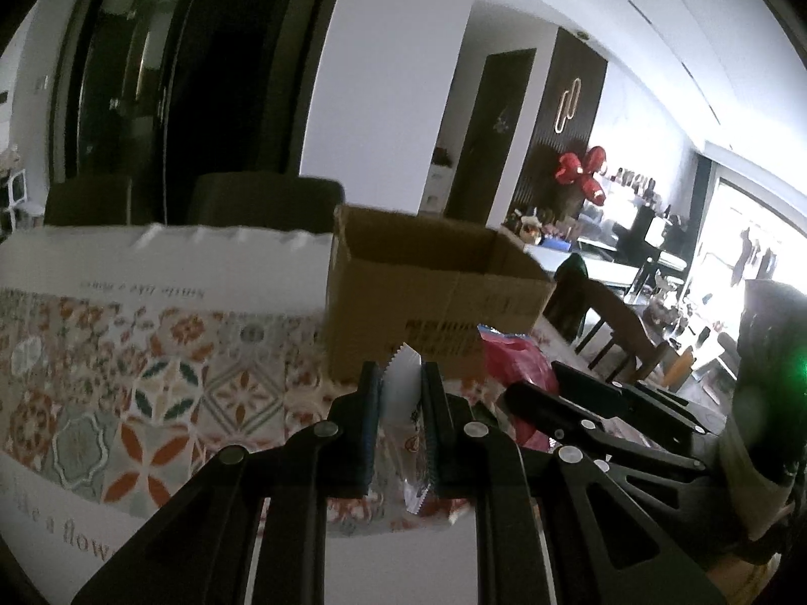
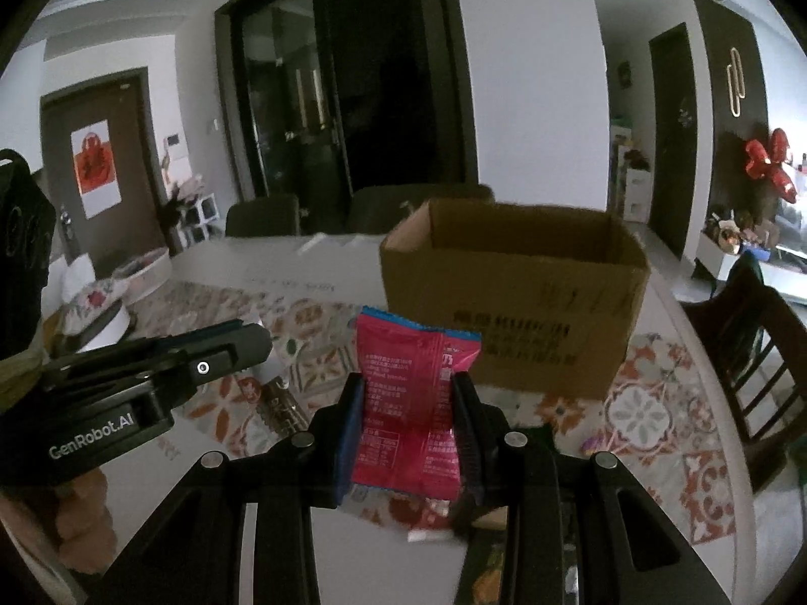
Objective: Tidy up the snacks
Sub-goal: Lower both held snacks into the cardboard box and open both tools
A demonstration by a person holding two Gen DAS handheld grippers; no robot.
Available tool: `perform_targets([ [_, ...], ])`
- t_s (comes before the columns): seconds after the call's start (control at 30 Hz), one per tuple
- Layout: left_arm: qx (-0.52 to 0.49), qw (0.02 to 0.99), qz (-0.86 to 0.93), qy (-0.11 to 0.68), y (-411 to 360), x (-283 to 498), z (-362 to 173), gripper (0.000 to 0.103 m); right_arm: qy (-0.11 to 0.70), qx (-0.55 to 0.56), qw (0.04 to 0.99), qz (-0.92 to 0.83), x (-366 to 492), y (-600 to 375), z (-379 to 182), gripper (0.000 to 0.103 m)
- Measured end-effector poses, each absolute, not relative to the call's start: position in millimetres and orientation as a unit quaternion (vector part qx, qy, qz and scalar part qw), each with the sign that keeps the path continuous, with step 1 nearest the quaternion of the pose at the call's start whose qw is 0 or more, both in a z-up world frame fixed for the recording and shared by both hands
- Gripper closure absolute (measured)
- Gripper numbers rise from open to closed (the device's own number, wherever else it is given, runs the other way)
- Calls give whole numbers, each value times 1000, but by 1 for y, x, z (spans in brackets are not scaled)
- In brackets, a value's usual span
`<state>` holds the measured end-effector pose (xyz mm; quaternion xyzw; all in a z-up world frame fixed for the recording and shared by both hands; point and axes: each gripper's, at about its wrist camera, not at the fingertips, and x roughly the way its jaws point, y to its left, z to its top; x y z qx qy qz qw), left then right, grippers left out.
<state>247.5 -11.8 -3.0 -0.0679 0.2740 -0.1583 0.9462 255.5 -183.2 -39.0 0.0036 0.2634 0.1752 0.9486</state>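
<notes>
Left gripper [image 1: 401, 378] fingers clamped on white snack packet [image 1: 402, 388]. Right gripper [image 2: 408, 393] fingers clamped on red snack packet [image 2: 411, 403]. Open cardboard box [image 2: 514, 312] ahead on patterned tabletop [image 1: 151, 378].

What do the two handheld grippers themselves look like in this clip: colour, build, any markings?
Both are matte black. The left gripper and right gripper have flat linkage arms joined by silver round pivot pins, with blue pads on the left-hand fingers. White "GenRobot.AI" lettering marks the left gripper's body in the right wrist view.
</notes>
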Motion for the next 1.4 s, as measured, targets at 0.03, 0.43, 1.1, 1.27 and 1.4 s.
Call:
perform_targets([
  [0.03,-67,947,-159,270,-13,249,-1,86,260,5,950,173,257,-185,-36,68],
  [0.43,-64,952,-180,240,-29,290,35,86,225,21,962,155,285,-203,-6,68],
  [1.1,-34,954,-179,240,-72,393,76,86,211,3,970,123,365,-227,40,68],
  [1.27,-30,952,-166,255,-78,423,67,86,233,2,965,118,391,-231,32,68],
  [1.4,-17,948,-161,273,-85,445,56,86,250,7,962,113,409,-236,24,68],
])
